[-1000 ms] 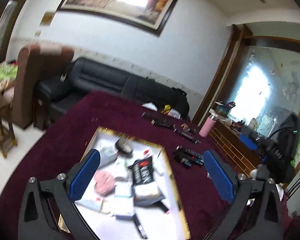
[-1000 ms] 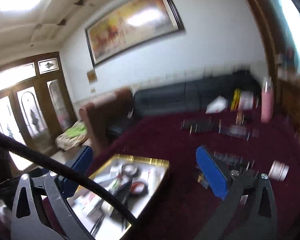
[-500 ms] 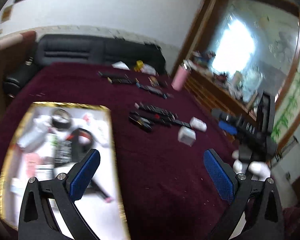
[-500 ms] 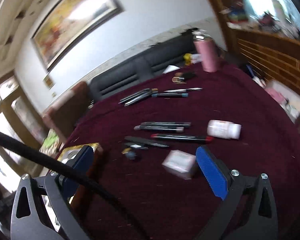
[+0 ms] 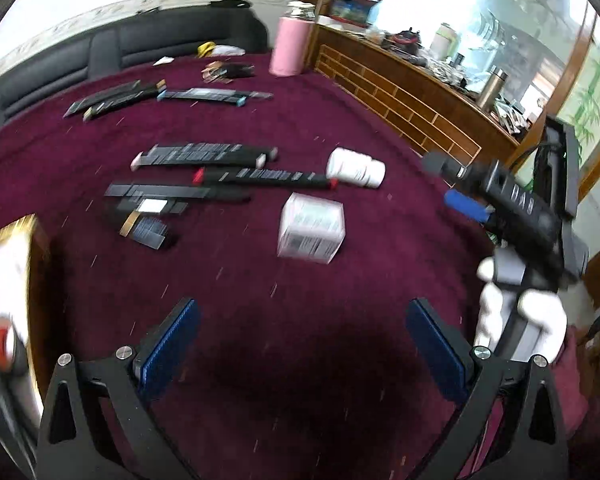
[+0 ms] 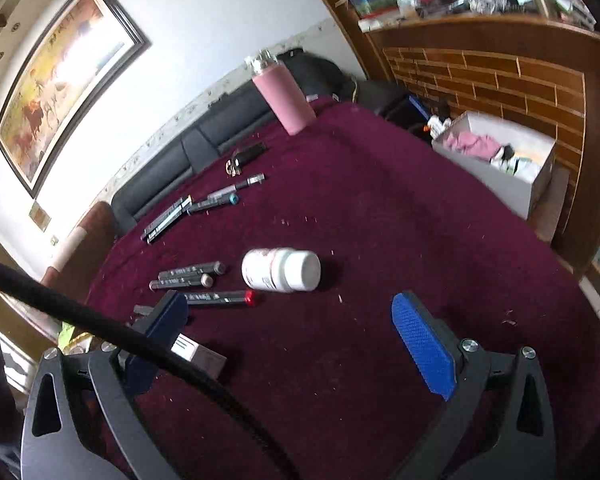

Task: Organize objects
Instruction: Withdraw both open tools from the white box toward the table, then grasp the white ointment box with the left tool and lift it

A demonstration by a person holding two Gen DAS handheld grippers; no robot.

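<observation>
A white pill bottle [image 5: 355, 168] lies on its side on the dark red tablecloth [image 5: 260, 280]; in the right wrist view the bottle [image 6: 281, 270] sits just ahead of my open right gripper [image 6: 296, 332]. A small white box [image 5: 311, 227] lies ahead of my open left gripper [image 5: 300, 340], which holds nothing. Several black marker pens [image 5: 204, 156] lie in rows left of the bottle, one with red ends [image 5: 260, 178]. The gold-rimmed tray [image 5: 8, 280] shows at the left edge. The other gripper [image 5: 512, 204] is held by a white-gloved hand [image 5: 520, 320] at the right.
A pink flask [image 5: 290, 46] stands at the table's far edge, also the flask [image 6: 284, 96] in the right wrist view. More pens [image 6: 172, 214] lie near the black sofa [image 5: 120, 48]. A wooden counter [image 5: 400, 92] runs along the right. A white box of items [image 6: 500, 160] sits beyond the table.
Both cameras have swung right, from the tray toward the pens, box and bottle. The right gripper has drawn nearer the bottle. Both grippers stay open.
</observation>
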